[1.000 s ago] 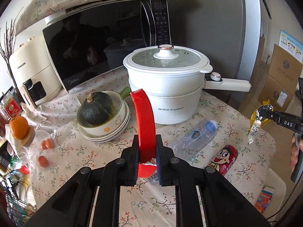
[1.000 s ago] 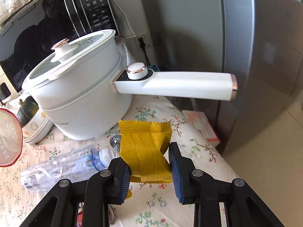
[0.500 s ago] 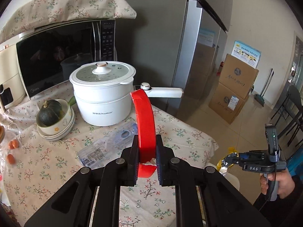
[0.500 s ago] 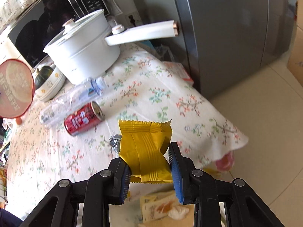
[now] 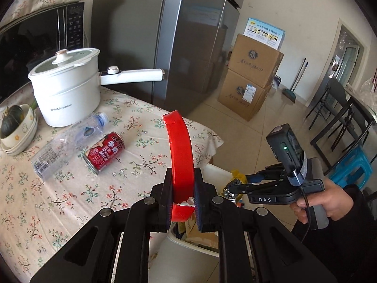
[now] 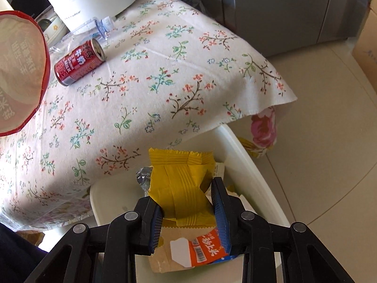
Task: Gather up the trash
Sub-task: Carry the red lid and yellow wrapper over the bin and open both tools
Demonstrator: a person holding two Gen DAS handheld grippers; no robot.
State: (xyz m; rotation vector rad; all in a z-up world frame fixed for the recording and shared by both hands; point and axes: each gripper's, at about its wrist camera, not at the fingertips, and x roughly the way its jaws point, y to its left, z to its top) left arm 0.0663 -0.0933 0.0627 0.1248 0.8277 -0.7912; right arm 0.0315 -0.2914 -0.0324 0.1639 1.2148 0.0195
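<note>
My left gripper (image 5: 182, 176) is shut on a red-rimmed round lid (image 5: 179, 146), held on edge over the table's right corner; the lid's pale face (image 6: 18, 70) shows in the right wrist view. My right gripper (image 6: 186, 188) points steeply down over a white bin (image 6: 247, 165) and grips a yellow wrapper (image 6: 181, 179). A person's hand holds that gripper (image 5: 238, 184) at the right. On the floral cloth lie a red can (image 5: 104, 152) and a clear plastic bottle (image 5: 70, 141). Torn packaging lies inside the bin.
A white pot (image 5: 66, 89) with a long handle stands at the table's back, stacked bowls with a squash (image 5: 16, 127) at the left. A grey fridge (image 5: 188, 47), cardboard boxes (image 5: 249, 82), dark chairs (image 5: 341, 118) and a blue stool (image 5: 353, 165) stand around the tiled floor.
Both grippers have swung away from the pot toward the table's corner. The right one has tilted down and now hangs over the white bin with the wrapper still in it.
</note>
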